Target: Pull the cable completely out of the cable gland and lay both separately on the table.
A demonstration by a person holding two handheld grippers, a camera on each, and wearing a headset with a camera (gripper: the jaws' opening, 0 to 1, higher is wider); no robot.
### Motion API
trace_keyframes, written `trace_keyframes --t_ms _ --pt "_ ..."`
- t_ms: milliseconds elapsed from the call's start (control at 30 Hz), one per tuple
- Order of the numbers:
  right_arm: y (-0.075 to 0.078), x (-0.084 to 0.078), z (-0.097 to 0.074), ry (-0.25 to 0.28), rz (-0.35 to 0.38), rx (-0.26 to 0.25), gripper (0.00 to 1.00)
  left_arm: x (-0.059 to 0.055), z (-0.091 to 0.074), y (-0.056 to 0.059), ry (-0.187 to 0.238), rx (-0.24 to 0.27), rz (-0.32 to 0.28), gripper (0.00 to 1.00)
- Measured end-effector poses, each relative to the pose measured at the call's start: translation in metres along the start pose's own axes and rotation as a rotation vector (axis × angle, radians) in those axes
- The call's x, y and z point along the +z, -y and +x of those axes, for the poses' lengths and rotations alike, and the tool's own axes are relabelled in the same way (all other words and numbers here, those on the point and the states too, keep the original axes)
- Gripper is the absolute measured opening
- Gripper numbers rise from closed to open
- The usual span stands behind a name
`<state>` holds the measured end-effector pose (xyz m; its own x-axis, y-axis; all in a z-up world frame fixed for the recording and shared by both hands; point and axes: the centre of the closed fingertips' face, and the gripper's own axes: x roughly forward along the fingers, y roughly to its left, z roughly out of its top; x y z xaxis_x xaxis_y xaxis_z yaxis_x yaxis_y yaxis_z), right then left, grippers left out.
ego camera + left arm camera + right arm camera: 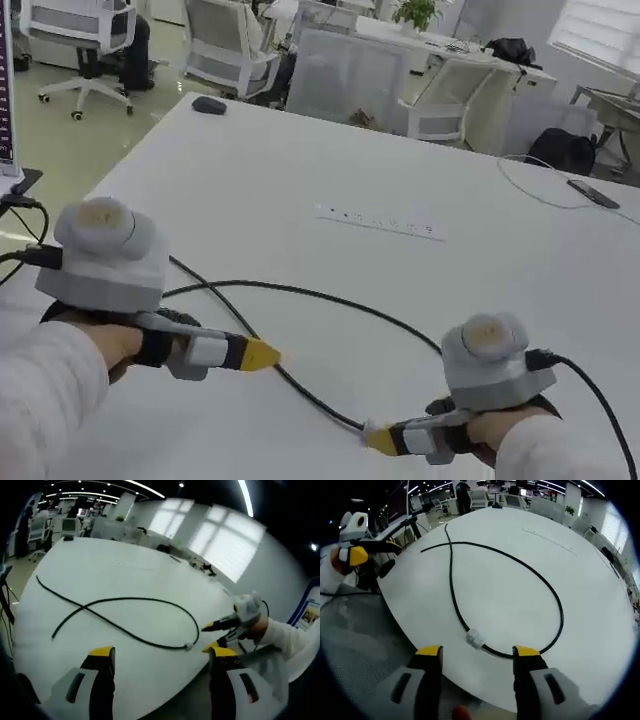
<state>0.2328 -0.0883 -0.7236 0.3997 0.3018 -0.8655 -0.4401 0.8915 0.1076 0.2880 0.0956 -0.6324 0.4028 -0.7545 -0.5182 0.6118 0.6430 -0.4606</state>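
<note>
A long black cable (pixel 300 292) lies looped on the white table (pixel 420 140), crossing itself near the left edge. One end of it runs through a small white cable gland (pixel 362 427) close to the table's near edge. My right gripper (pixel 380 438) is open just short of the gland (pixel 475 638), which lies ahead of and between its yellow-tipped jaws, untouched. My left gripper (pixel 262 353) is open too and hovers over the cable's lower run. In the left gripper view the gland (pixel 188 646) lies ahead, with the right gripper (pixel 220 626) beside it.
A white power strip (pixel 380 222) lies mid-table. A dark mouse (pixel 209 104) sits at the far left corner, and a phone (pixel 592 193) with a thin lead at the far right. Office chairs (pixel 235 45) and a dark backpack (pixel 562 150) stand beyond the table.
</note>
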Motion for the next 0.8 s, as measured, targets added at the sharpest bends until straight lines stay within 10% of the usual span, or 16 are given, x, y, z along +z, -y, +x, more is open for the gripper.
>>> trace_keyframes --t_ms 800 --pt "-0.0032 -0.0051 0.0019 -0.023 -0.008 0.011 0.55 -0.002 -0.0006 0.0023 -0.003 -0.013 -0.016 0.75"
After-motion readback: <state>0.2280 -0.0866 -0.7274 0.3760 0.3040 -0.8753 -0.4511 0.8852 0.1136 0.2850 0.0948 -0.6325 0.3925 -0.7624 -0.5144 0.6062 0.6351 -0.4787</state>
